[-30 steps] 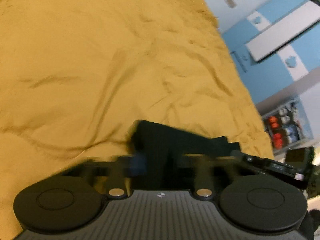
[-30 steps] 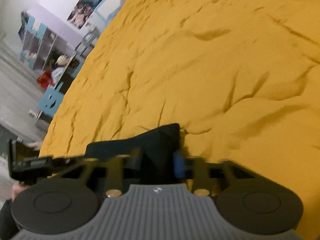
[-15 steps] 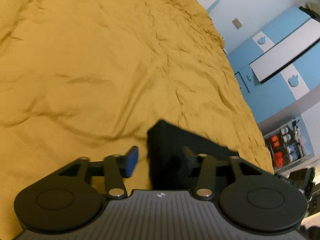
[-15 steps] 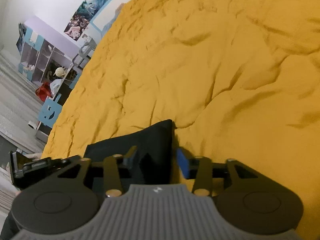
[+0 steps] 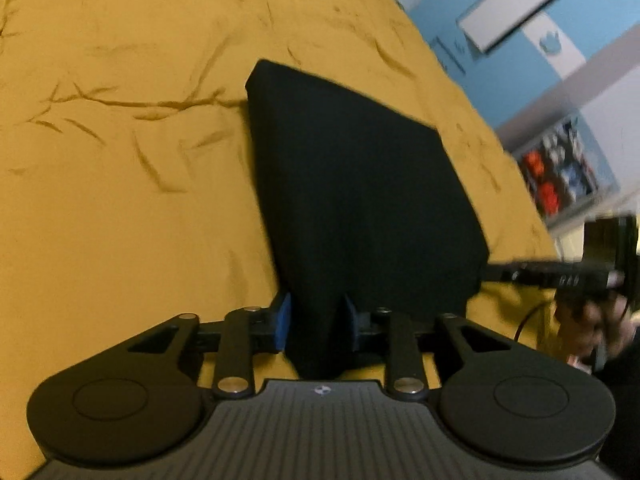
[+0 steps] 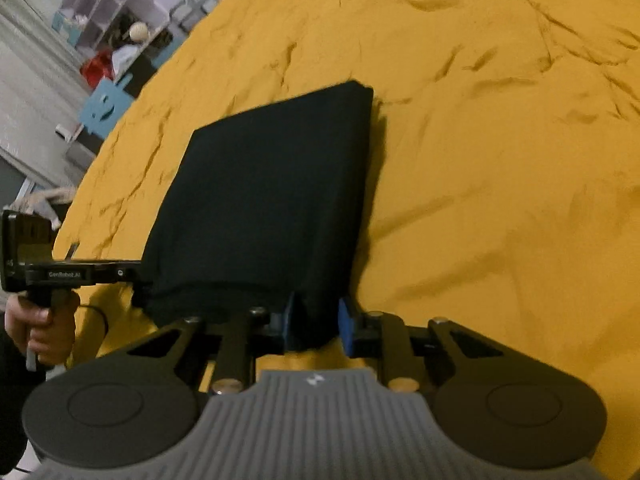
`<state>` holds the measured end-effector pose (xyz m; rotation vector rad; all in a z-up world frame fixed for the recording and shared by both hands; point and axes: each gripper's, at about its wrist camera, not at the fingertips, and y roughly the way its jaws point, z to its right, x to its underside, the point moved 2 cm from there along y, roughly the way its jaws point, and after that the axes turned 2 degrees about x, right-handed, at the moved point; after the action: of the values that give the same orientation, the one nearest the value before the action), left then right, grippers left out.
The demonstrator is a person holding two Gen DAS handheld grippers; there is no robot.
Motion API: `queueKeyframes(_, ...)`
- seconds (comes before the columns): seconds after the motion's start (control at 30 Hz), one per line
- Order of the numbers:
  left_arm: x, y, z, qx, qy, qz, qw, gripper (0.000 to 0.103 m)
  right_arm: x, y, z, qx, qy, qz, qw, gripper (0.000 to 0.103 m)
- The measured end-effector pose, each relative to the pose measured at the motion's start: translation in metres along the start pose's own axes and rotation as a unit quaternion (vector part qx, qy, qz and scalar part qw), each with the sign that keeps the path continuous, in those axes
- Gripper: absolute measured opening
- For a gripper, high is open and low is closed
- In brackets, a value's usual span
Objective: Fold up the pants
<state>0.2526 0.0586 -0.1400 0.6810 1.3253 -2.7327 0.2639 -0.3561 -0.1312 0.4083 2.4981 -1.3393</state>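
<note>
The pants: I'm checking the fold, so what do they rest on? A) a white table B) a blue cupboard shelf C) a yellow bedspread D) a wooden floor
C: the folded black pants lie flat on the wrinkled yellow bedspread, with their near edge between the fingers of the right gripper.

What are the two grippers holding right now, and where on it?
The folded black pants: left gripper and right gripper each pinch a near corner.

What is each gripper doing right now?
Left gripper: closed on the near edge of the black pants.
Right gripper: closed on the same edge.
</note>
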Motion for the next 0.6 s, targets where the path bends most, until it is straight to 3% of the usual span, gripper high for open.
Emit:
queueKeyframes(0.07, -0.005, -0.009, -0.002, -0.015, 0.017, -0.003, 0.9997, 0.051, -0.005, -0.010, -0.002, 0.012, -0.021, -0.002, 1.000, 0.032)
queueKeyframes(0.13, -0.014, -0.017, -0.006, -0.030, 0.014, 0.012, 0.9994, 0.057, -0.014, -0.017, 0.004, 0.006, -0.001, 0.021, 1.000, 0.045)
queueKeyframes(0.2, -0.024, -0.021, -0.011, -0.029, 0.001, 0.029, 0.9992, 0.061, -0.026, -0.020, 0.013, -0.016, 0.033, 0.040, 0.999, 0.047)
queueKeyframes(0.27, -0.036, -0.016, -0.016, -0.013, -0.021, 0.043, 0.9988, 0.072, -0.037, -0.013, 0.024, -0.044, 0.067, 0.044, 0.996, 0.052)
queueKeyframes(0.43, -0.056, 0.017, -0.032, 0.030, -0.080, 0.017, 0.9962, 0.073, -0.046, 0.016, 0.047, -0.084, 0.134, 0.013, 0.987, 0.053)
queueKeyframes(0.6, -0.061, 0.041, -0.041, 0.084, -0.113, 0.012, 0.9900, 0.078, -0.052, 0.040, 0.055, -0.128, 0.147, -0.006, 0.981, 0.060)
